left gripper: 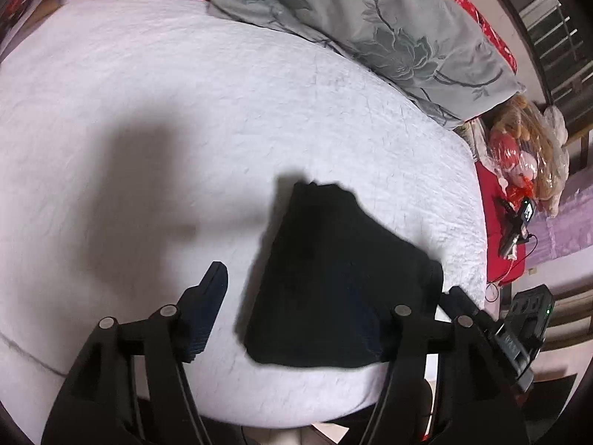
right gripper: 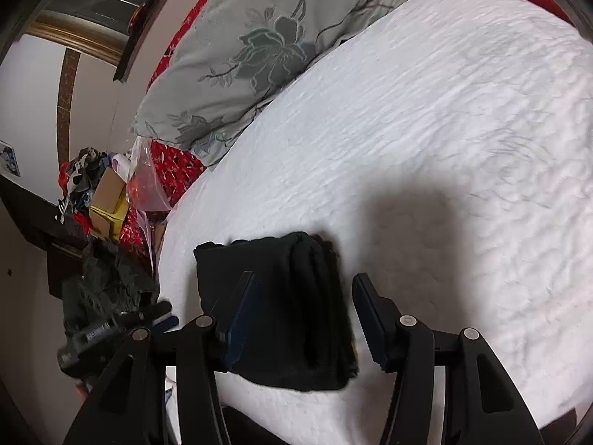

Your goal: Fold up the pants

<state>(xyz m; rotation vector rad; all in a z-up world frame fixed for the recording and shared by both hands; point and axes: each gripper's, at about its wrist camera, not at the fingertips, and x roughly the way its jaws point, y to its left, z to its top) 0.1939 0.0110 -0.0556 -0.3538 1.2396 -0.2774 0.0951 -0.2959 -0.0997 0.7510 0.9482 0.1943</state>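
Note:
The black pants [left gripper: 333, 259] lie folded into a small thick bundle on the white quilted bed cover [left gripper: 185, 111], near its front edge. My left gripper [left gripper: 285, 270] hovers over them, open. Its left finger [left gripper: 207, 307] is over bare cover, and its right finger is dark against the cloth and hard to make out. In the right wrist view the pants [right gripper: 296, 315] show stacked fold edges on their right side. My right gripper [right gripper: 305, 278] is open astride that side. Neither of its pads presses the cloth.
A grey flowered quilt [left gripper: 370, 18] lies along the far side of the bed cover [right gripper: 444, 111], over a red patterned sheet. A plastic bag of plush toys [left gripper: 526, 155] sits at the right. Boxes and clutter [right gripper: 100, 193] crowd the left beside the bed.

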